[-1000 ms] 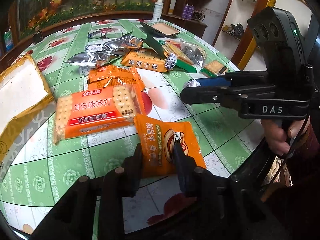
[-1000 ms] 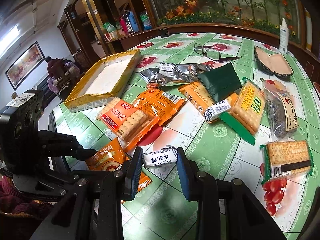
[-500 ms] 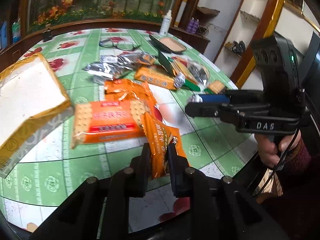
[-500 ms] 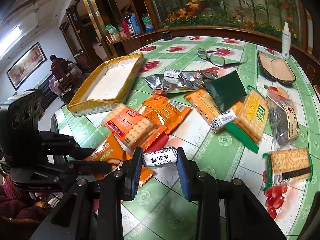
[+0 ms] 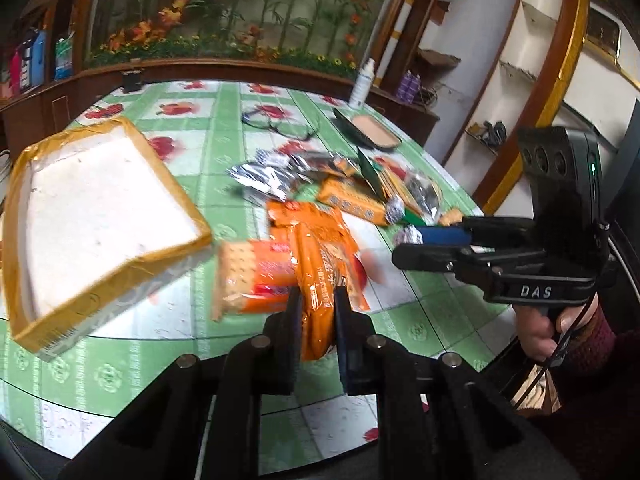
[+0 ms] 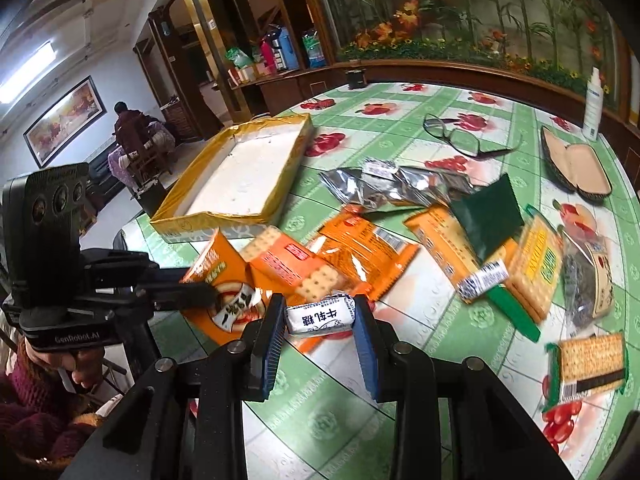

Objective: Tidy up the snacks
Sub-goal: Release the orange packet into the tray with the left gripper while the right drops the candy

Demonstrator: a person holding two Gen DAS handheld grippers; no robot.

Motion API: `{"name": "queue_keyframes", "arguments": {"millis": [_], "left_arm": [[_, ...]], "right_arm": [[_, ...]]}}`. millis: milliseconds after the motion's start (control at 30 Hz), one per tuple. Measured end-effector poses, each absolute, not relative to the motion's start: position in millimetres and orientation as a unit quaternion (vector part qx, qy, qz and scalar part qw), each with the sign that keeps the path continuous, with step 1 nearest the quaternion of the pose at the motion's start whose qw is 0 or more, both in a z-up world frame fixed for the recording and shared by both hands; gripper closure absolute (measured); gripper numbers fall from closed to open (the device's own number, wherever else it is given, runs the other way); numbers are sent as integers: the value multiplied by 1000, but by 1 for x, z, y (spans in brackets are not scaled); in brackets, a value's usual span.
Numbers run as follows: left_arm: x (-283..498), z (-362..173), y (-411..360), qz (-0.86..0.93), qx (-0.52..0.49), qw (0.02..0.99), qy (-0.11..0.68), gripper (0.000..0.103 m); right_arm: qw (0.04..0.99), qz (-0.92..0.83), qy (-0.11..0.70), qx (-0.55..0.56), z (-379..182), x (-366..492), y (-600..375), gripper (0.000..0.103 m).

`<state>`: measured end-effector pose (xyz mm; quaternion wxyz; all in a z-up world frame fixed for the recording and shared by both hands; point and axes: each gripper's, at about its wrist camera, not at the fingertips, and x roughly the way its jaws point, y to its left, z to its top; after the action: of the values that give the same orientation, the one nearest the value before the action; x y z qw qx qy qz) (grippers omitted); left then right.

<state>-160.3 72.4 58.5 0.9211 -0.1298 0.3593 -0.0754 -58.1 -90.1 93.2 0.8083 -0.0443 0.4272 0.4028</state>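
You are part-way through sorting snacks on a round bench covered in a green floral cloth. Your left gripper has its fingers pressed onto an orange snack packet, which hangs lifted at a tilt above the bench, its lower edge poking below the fingers. Your right gripper has its blue-padded fingers pinching a small white nougat candy crosswise between them, also raised off the cloth.

To the left of the left gripper lies a shallow yellow-edged cardboard tray, white inside and holding nothing visible. Between the tray and your grippers sits an orange cracker pack, with more orange, silver and green wrappers in a loose pile beyond it. A separate cracker pack lies near the right edge, and a pair of glasses rests farther back.

The step in hand looks like carrying both items to the tray. The next move calls for swinging left over the tray's near wall, lowering each item inside, then spreading the fingers. Keep the two grippers from colliding, as they are near each other.
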Motion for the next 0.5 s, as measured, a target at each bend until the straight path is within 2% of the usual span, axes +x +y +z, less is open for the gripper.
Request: {"name": "queue_keyframes", "arguments": {"millis": [500], "left_arm": [[-178, 111, 178, 24, -163, 944, 287, 89]], "right_arm": [[786, 449, 421, -56, 105, -24, -17, 67]]}}
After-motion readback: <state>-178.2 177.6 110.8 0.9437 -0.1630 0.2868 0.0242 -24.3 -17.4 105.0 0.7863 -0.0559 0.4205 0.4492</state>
